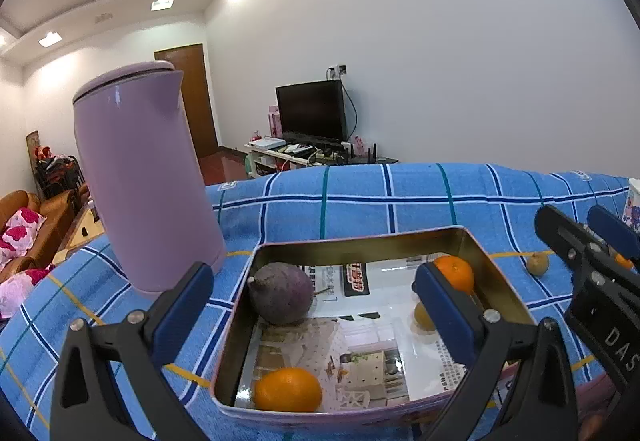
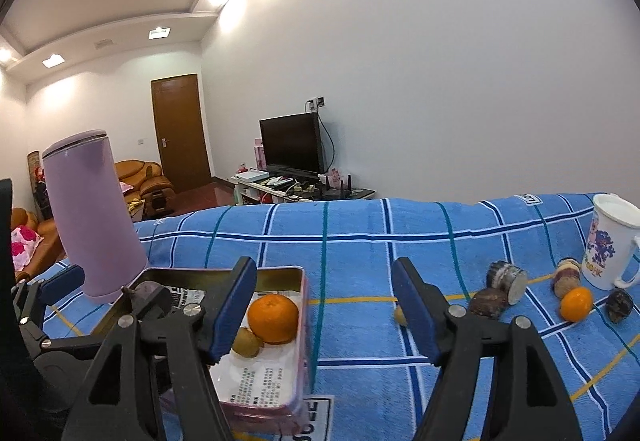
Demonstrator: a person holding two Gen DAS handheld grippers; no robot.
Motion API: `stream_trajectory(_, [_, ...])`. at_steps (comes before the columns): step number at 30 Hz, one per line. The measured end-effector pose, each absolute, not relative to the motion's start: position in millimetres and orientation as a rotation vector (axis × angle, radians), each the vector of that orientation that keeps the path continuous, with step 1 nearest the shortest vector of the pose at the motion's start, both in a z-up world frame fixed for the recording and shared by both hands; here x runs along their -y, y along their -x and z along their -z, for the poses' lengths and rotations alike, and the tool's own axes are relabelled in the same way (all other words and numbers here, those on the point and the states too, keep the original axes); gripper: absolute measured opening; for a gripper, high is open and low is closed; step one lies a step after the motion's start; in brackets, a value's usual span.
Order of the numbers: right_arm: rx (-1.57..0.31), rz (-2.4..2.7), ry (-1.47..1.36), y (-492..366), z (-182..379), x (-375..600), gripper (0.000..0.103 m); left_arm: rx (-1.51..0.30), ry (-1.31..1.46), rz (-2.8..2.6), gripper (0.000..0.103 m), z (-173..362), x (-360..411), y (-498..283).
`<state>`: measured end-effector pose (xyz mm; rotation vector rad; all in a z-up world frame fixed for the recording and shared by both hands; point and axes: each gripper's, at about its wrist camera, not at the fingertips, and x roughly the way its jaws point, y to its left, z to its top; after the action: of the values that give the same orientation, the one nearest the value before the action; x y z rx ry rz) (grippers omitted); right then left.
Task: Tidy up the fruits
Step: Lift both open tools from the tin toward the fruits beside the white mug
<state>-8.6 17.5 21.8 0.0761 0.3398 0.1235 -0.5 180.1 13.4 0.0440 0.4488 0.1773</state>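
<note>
A rectangular tin tray (image 1: 502, 281) lined with printed paper sits on the blue checked cloth. It holds a purple fruit (image 1: 281, 293), two oranges (image 1: 288, 389) (image 1: 456, 273) and a small brown fruit (image 1: 423, 316). My left gripper (image 1: 316, 315) is open and empty, just above the tray's near end. My right gripper (image 2: 324, 315) is open and empty over the cloth, right of the tray (image 2: 305, 305). A small yellow-brown fruit (image 2: 399, 315) lies by its right finger. Further right lie an orange (image 2: 576, 303) and several dark brown fruits (image 2: 489, 303).
A tall lilac kettle (image 1: 144, 177) stands just left of the tray's far corner. A white printed mug (image 2: 610, 243) stands at the far right of the cloth. The right gripper also shows in the left wrist view (image 1: 588, 237), by a small brown fruit (image 1: 537, 263).
</note>
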Motion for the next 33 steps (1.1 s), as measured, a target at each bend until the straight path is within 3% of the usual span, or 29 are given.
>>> stream_trajectory(33, [-0.372,-0.007,-0.011,42,-25,83,0.071,-0.428,-0.005,-0.21,0.103,-14,-157,27])
